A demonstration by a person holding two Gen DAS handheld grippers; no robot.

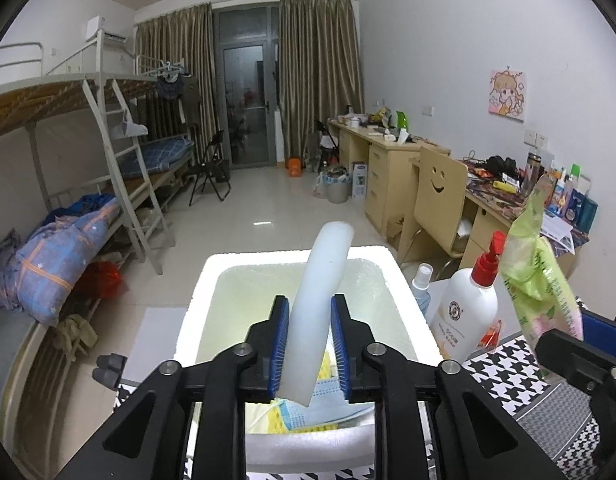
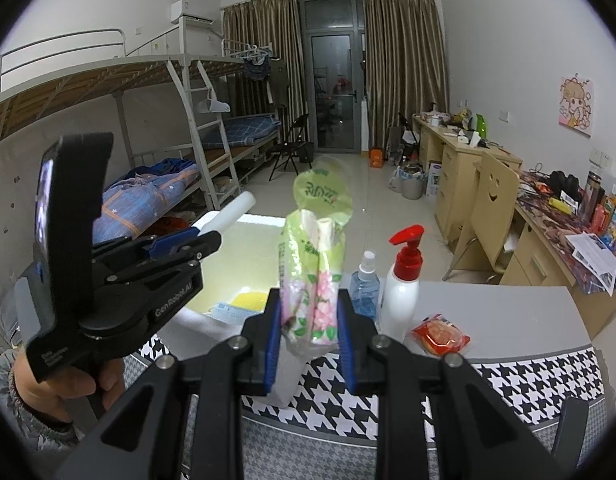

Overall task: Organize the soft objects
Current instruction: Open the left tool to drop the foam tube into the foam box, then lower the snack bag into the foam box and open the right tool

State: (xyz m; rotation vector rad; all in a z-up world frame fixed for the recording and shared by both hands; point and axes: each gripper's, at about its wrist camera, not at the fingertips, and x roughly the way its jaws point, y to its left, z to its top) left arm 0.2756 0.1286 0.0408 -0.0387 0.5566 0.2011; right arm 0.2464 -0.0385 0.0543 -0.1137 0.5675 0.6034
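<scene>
My left gripper pinches a soft white foam strip low over the white foam box; my right gripper squeezes a light, crinkly green tissue pack.

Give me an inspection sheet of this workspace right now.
Surface: black-and-white houndstooth table cover.
Job's things: white foam tube; green plastic tissue pack; white foam box containing a blue face mask and yellow sponge.
Clutter: white pump bottle with red top, blue spray bottle, red snack packet.
Grippers: left gripper holds the tube above the box; right gripper grips the pack.
Cables: nothing seen.
Surroundings: bunk beds, desks.
</scene>
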